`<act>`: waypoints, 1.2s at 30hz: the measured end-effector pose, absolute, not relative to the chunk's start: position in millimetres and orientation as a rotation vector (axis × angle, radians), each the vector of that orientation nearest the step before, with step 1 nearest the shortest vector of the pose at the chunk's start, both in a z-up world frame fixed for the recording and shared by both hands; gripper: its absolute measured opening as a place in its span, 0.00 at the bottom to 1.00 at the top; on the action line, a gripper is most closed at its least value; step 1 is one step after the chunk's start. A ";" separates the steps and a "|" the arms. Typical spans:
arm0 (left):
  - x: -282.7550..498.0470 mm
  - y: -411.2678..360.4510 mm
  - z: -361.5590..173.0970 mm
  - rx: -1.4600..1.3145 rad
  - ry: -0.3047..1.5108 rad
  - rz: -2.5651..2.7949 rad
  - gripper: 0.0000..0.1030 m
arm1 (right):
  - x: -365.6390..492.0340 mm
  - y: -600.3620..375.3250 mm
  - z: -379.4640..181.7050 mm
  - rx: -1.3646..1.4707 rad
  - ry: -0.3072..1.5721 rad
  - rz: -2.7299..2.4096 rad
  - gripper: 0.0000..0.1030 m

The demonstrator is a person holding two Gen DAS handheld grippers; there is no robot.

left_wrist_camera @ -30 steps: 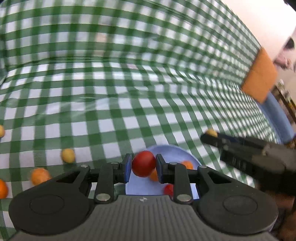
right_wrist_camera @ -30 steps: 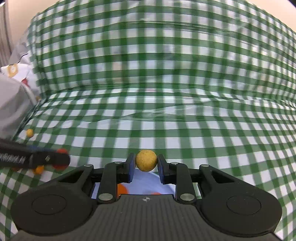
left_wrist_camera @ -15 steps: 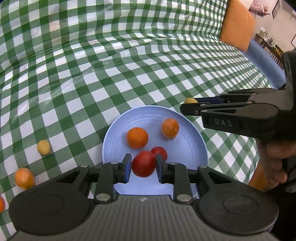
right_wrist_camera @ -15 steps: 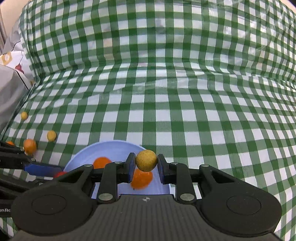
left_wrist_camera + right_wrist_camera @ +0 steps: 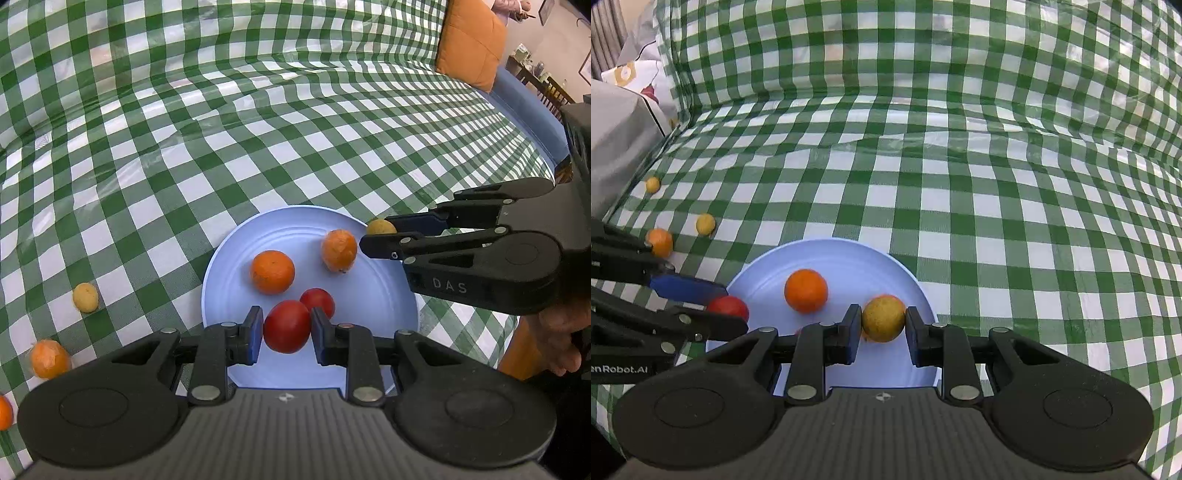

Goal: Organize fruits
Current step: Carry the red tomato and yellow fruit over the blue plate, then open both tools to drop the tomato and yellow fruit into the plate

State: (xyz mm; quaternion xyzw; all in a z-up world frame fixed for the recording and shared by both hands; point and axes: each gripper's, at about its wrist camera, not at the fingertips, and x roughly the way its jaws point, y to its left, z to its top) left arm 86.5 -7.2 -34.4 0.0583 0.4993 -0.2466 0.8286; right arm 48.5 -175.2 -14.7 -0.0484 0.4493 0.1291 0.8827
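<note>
Left gripper (image 5: 287, 326) squeezes red fruit (image 5: 287, 331), right gripper (image 5: 882, 325) squeezes yellow fruit (image 5: 883, 318), both over blue plate (image 5: 236, 258). More fruit loose on checked cloth (image 5: 258, 129).

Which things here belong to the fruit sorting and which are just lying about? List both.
Part of the job:
- blue plate with three fruits on it
- red fruit held in the left tool
- yellow fruit held in the right tool
- loose fruits on the cloth

Just lying about:
- orange cushion
- grey pillow
</note>
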 end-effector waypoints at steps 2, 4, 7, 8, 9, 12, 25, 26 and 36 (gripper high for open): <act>86.7 -7.5 -34.6 0.126 1.059 -0.523 0.30 | 48.4 -175.7 -14.3 -0.102 0.937 0.269 0.26; 86.7 -7.4 -34.5 0.126 1.059 -0.525 0.30 | 48.5 -175.6 -14.3 -0.101 0.937 0.268 0.26; 86.3 -7.9 -34.2 0.127 1.058 -0.526 0.30 | 49.0 -175.0 -14.1 -0.105 0.939 0.270 0.26; 86.2 -8.3 -33.9 0.127 1.058 -0.526 0.30 | 49.3 -174.9 -14.4 -0.106 0.939 0.271 0.26; 85.9 -8.5 -33.6 0.127 1.058 -0.527 0.30 | 49.5 -174.7 -14.3 -0.106 0.940 0.271 0.26; 86.0 -8.5 -33.3 0.125 1.057 -0.528 0.30 | 49.4 -174.6 -14.4 -0.106 0.939 0.270 0.26; 85.1 -9.8 -32.8 0.118 1.056 -0.539 0.33 | 50.2 -174.9 -15.9 -0.101 0.935 0.266 0.26; 85.1 -9.5 -32.3 0.113 1.054 -0.541 0.36 | 51.0 -175.3 -15.5 -0.098 0.930 0.258 0.27; 90.1 4.1 -29.3 0.072 1.044 -0.484 0.36 | 55.5 -172.1 -9.0 -0.067 0.875 0.228 0.45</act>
